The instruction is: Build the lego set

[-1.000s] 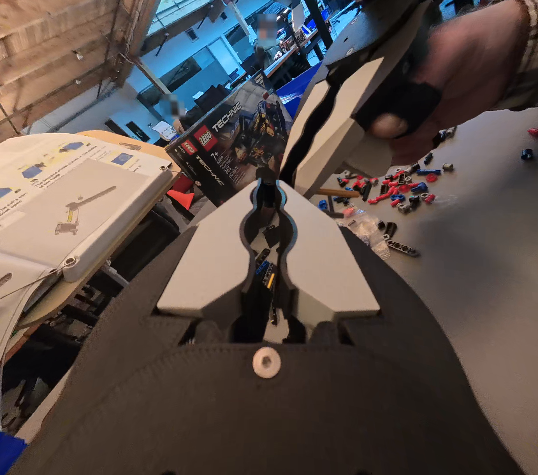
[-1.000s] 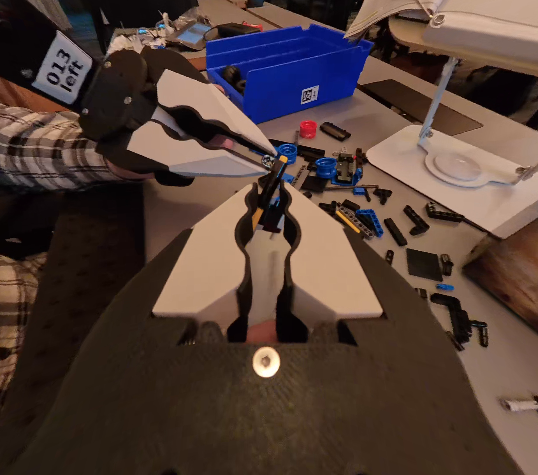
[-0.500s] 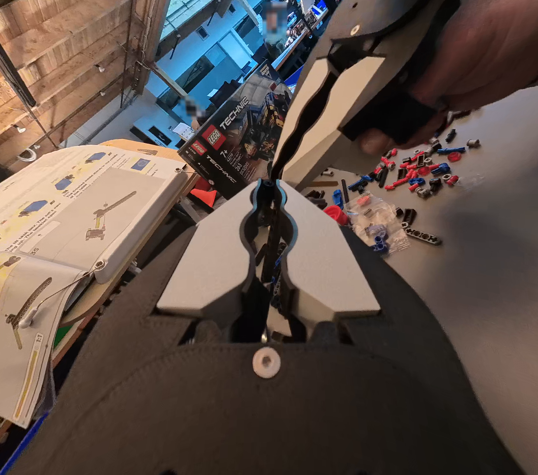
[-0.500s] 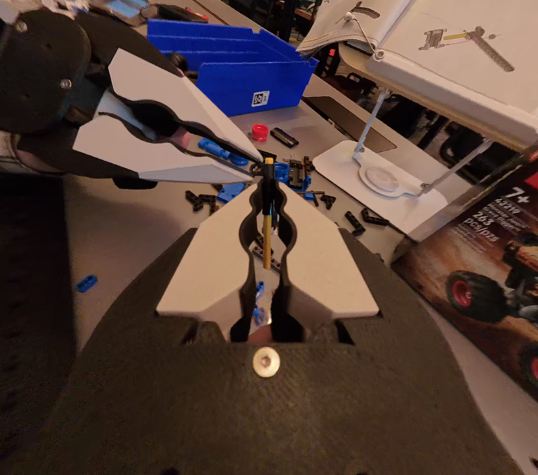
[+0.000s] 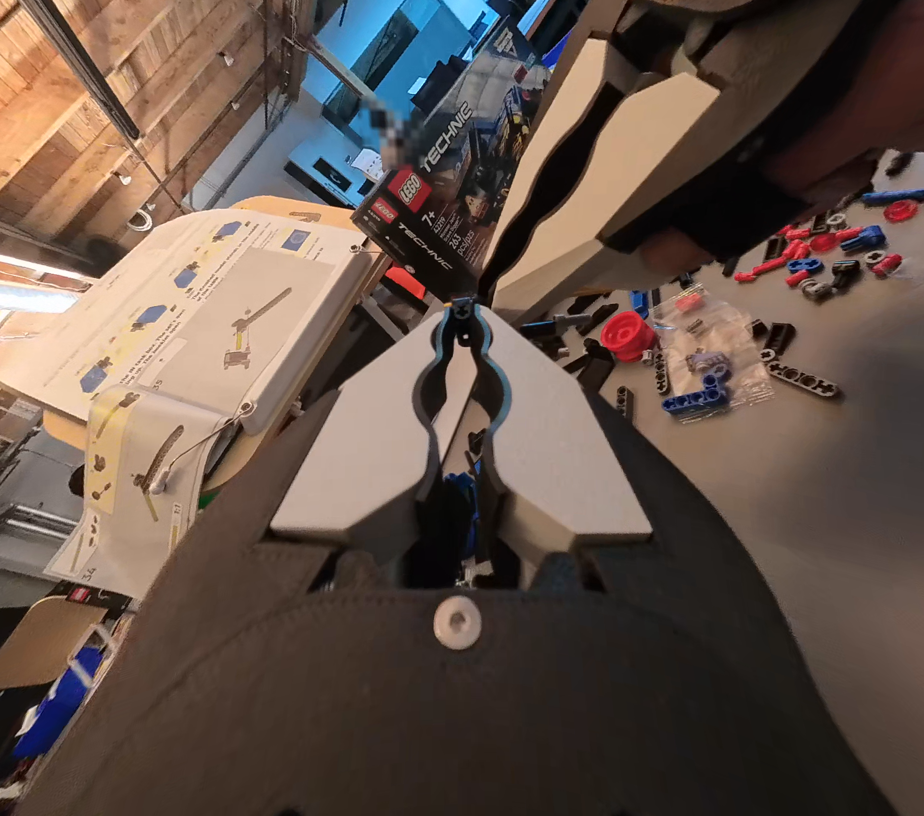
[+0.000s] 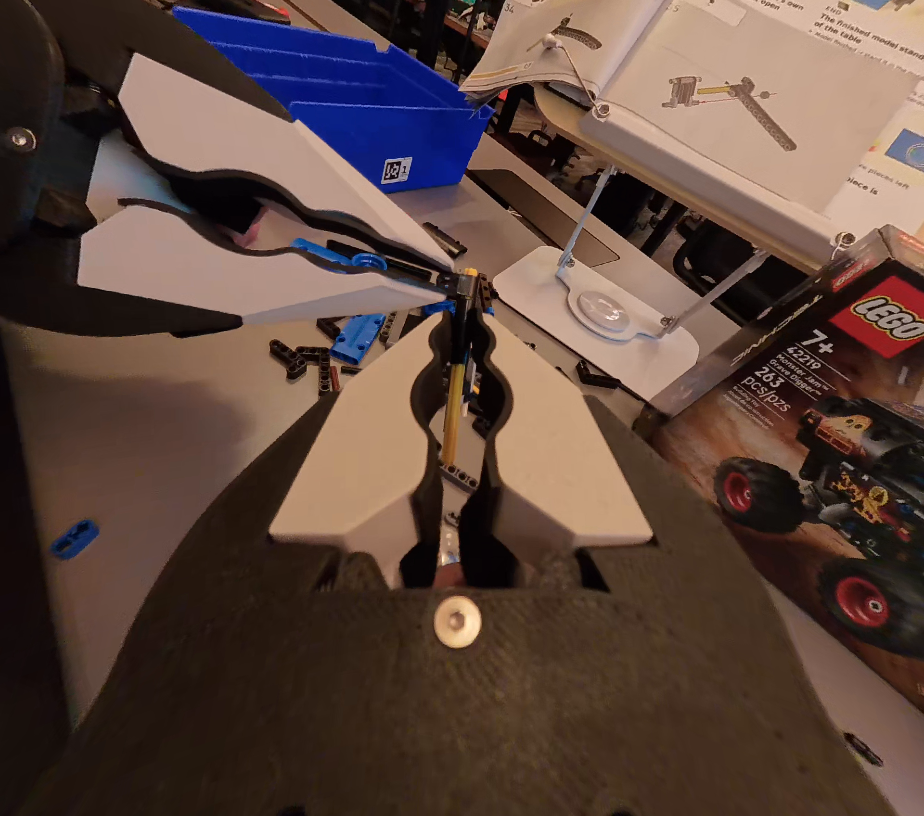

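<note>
While both jaws meet tip to tip above the counter (image 6: 150, 442), the right gripper (image 6: 462, 317) is clamped on a yellow rod (image 6: 454, 412) and the left gripper (image 5: 462, 317) is pinched on a small black piece (image 5: 461, 309); any twist could pop them loose; a printed set box (image 6: 820, 392) and booklet (image 6: 750, 102) stand beyond.
</note>
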A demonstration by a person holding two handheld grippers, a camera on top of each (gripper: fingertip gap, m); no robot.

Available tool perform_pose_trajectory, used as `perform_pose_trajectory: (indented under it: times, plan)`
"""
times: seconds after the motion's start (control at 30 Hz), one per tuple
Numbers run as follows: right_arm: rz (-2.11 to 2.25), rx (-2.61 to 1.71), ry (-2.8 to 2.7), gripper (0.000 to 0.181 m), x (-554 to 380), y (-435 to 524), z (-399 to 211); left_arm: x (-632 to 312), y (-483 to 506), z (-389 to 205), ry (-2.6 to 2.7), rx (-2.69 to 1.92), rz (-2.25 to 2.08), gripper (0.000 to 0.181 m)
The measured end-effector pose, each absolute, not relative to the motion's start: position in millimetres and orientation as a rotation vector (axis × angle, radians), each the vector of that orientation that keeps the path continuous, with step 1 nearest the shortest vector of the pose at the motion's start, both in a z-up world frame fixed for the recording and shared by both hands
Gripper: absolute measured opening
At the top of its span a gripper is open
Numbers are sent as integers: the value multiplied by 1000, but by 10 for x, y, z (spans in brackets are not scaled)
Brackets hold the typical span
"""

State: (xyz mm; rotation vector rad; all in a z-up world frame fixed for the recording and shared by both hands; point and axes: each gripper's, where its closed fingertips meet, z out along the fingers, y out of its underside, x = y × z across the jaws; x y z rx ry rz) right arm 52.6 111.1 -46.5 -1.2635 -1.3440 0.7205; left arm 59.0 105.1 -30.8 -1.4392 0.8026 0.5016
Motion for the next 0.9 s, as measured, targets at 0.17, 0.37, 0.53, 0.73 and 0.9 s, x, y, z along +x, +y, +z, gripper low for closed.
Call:
perform_pose_trajectory:
  times: [0.17, 0.37, 0.53, 0.73, 0.9]
  plan:
    - [763, -1298, -1297, 6, 526, 1143, -451, 586, 1092, -289, 800, -1441, 561, 4]
    - [927, -1381, -1213, 6, 526, 1162, -422, 600, 1134, -259, 816, -1401, 614, 4]
    - [931, -1385, -1202, 6, 526, 1167, -421, 589, 1167, -285, 803, -1430, 599, 5]
    - [941, -1389, -1176, 6, 517, 1170, -401, 568, 1179, -262, 804, -1434, 691, 4]
    - [961, -1385, -1149, 6, 525, 1174, -370, 561, 1187, -233, 799, -1429, 703, 4]
